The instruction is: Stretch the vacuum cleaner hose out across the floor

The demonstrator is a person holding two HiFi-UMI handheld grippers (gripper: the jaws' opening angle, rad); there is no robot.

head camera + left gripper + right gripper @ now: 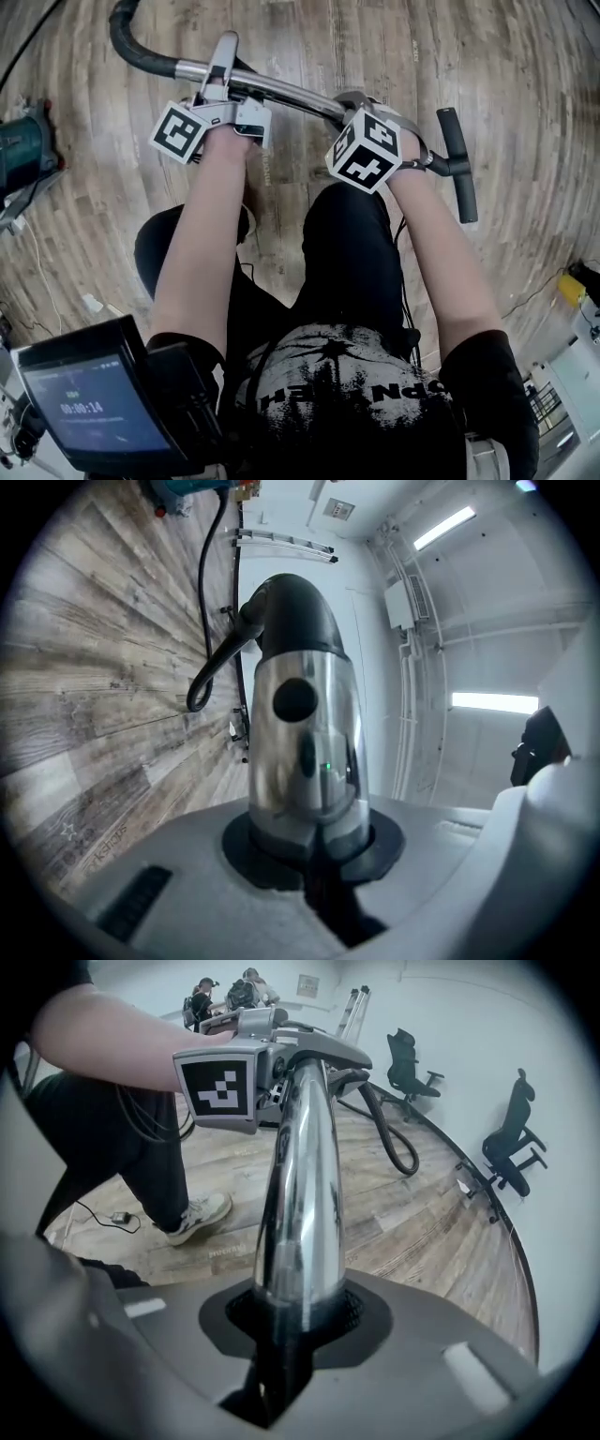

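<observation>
Hose [131, 42]: black, I see it curving off the chrome wand's [281, 91] far end, over the wood floor [487, 75].
Left gripper [223, 82]: clamped on the wand.
Right gripper [352, 101]: clamped on the wand too.

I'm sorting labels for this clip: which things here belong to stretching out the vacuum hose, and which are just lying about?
Part of the job: hose, metal tube, vacuum cleaner, left gripper, right gripper.
Lying about: office chairs, cable plug, ladder.

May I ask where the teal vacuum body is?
The teal vacuum body sits on the floor at the head view's left edge, left of the left claw.
</observation>
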